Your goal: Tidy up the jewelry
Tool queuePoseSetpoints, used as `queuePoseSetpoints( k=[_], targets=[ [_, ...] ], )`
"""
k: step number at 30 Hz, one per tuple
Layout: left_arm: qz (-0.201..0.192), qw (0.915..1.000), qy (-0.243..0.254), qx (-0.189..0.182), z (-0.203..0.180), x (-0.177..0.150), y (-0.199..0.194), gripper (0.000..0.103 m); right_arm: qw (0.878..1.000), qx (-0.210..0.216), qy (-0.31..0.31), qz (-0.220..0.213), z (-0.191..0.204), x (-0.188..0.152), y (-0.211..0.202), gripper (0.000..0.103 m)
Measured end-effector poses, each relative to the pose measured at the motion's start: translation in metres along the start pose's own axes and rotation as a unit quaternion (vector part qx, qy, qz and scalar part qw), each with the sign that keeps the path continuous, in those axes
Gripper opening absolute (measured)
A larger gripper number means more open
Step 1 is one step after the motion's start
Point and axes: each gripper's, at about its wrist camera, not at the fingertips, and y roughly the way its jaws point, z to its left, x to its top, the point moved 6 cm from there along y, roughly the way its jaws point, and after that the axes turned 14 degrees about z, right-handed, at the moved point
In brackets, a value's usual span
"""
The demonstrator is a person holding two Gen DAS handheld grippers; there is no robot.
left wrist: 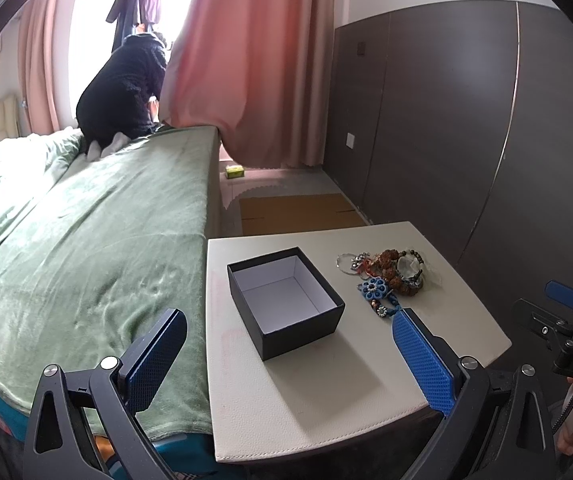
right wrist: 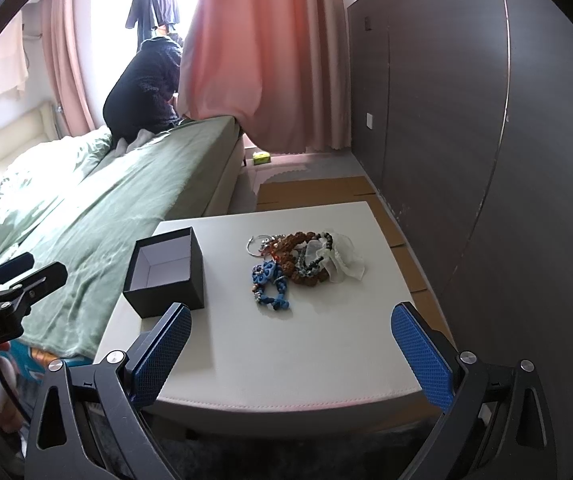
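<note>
Both grippers are spread wide and hold nothing. The left gripper [left wrist: 286,360] hovers at the lower centre of its view, over the near edge of the cream leather-topped worktop [left wrist: 366,392]; the right gripper [right wrist: 290,352] frames bare worktop surface. The open black square cardboard box with a white lining [left wrist: 282,300] sits centre-left, empty. The tangled heap of beaded bracelets and blue flower charms [right wrist: 290,264] lies just beside it (apart, not touching), centre-right. The green-blanketed bed [left wrist: 98,256] abuts the worktop's left edge.

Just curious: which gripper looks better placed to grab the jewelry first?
Probably the right gripper: the jewelry lies straight ahead between its open fingers, while the left gripper faces the empty box.
</note>
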Motion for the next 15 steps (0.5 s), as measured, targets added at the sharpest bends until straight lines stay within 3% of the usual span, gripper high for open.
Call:
queuePoseSetpoints(
  k=[15],
  targets=[
    [0.001,1.0000,0.000,0.000,0.0043,-0.0041,0.0001,0.103,1.000,0.001,0.000,0.000,0.0002,-0.0006,0.0001,0.101]
  ],
)
